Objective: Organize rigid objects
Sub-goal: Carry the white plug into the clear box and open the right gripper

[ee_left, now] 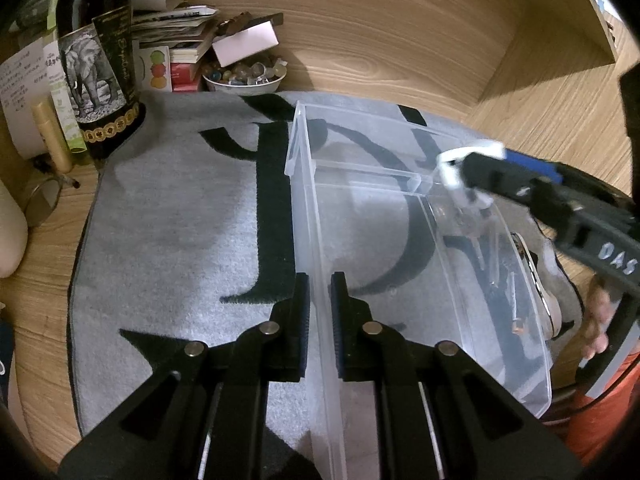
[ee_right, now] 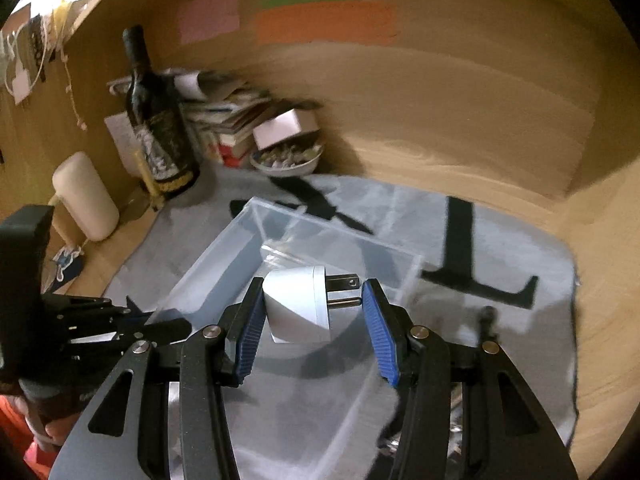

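Note:
A clear plastic organizer box [ee_left: 400,216] with dividers stands on a grey mat with black letters [ee_left: 180,220]. My left gripper [ee_left: 319,320] is shut on the box's left wall. My right gripper [ee_right: 314,320] holds a white plug adapter [ee_right: 296,304] between its blue pads, prongs pointing right, above the box [ee_right: 280,248]. In the left wrist view the right gripper [ee_left: 460,184] reaches in from the right over the box's far compartment with the adapter [ee_left: 468,160]. Small items [ee_left: 516,320] lie in the box's right compartment.
At the back left stand a dark bottle with an elephant label [ee_left: 96,60], a stack of papers and booklets [ee_left: 176,36], a small white box [ee_left: 246,42] and a bowl of small stones [ee_left: 246,76]. A cream cylinder [ee_right: 86,196] stands at the left. Wooden walls surround the desk.

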Available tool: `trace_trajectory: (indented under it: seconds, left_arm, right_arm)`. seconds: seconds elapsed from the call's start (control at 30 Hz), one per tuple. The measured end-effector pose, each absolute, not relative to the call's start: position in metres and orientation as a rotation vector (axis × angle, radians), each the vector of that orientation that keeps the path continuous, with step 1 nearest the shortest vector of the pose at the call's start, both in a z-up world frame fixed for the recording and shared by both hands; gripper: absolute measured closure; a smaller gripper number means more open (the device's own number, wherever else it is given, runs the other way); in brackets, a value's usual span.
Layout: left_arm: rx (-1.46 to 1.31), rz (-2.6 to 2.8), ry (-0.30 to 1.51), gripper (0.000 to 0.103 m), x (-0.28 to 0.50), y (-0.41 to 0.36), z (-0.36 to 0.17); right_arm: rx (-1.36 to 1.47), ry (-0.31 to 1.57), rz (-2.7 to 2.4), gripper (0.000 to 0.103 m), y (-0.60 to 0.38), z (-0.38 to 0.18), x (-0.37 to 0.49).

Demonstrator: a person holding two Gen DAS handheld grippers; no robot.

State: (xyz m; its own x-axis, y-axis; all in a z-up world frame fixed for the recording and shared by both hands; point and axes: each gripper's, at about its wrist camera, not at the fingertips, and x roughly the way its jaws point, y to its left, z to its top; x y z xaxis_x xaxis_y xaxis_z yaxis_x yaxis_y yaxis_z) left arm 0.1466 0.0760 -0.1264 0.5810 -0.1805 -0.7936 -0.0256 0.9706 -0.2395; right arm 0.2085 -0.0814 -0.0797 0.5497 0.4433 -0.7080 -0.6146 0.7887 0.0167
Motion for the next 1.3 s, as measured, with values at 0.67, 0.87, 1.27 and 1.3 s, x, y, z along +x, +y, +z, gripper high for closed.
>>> trace_trajectory:
  seconds: [0.67,0.87,1.27,1.3]
  left_arm:
    - [-0.243,-0.122,0.938,0.091,0.145,0.078,-0.127]
    - [-0.250,-0.120,0.939,0.091,0.146,0.078,-0.127]
    - [-0.242,-0.098,0.952,0.091,0.148,0.078,-0.129]
    - [-0.240,-0.097,0.953,0.091,0.149,0.078,-0.129]
  right_arm:
    - [-0.357,0.876,0.681,0.057,-0.041,-0.111,0.216]
    - [-0.368,0.828,0.678,0.049,-0.044,-0.102,0.208]
    - [-0.309,0.727,0.578,0.033,-0.093,-0.076,0.200]
    - [-0.302,0.720,0.560,0.033,-0.100,-0.073,0.199]
